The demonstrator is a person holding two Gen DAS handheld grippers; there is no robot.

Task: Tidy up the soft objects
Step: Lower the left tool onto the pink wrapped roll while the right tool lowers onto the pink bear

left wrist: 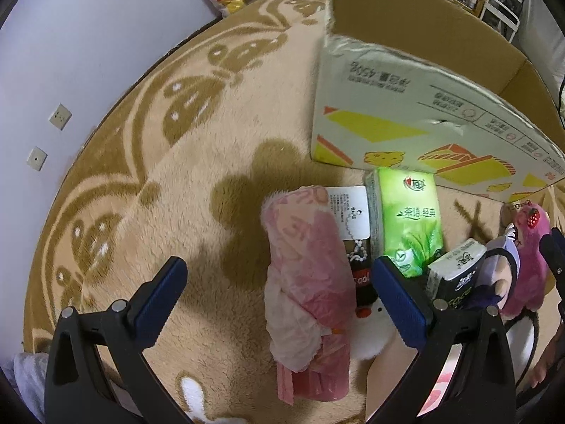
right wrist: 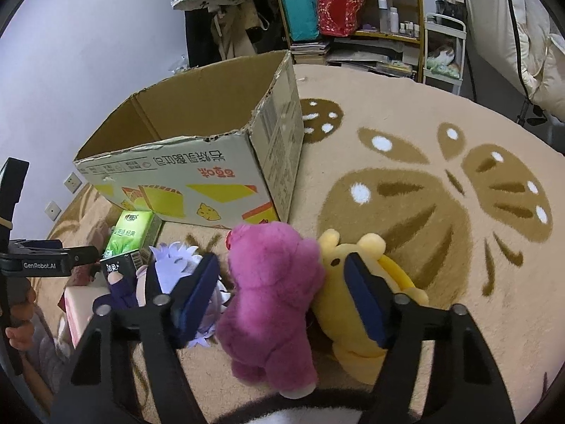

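Note:
A rolled pink towel (left wrist: 307, 275) lies on the carpet between the fingers of my open left gripper (left wrist: 279, 275), with a white plush (left wrist: 370, 328) and a tagged dark item beside it. A green tissue pack (left wrist: 409, 219) and a dark tissue pack (left wrist: 455, 275) lie in front of the open cardboard box (left wrist: 423, 120). My right gripper (right wrist: 282, 282) is open around a magenta plush bear (right wrist: 275, 293). A yellow bear (right wrist: 356, 311) lies right of it and a purple-haired doll (right wrist: 176, 258) lies left. The box (right wrist: 197, 162) stands behind.
The beige carpet with brown butterfly patterns (right wrist: 423, 194) stretches right of the toys. Shelves with bags and bottles (right wrist: 349, 14) stand at the back. A white wall with outlets (left wrist: 60, 116) runs along the left. The left gripper's handle (right wrist: 39, 265) shows in the right wrist view.

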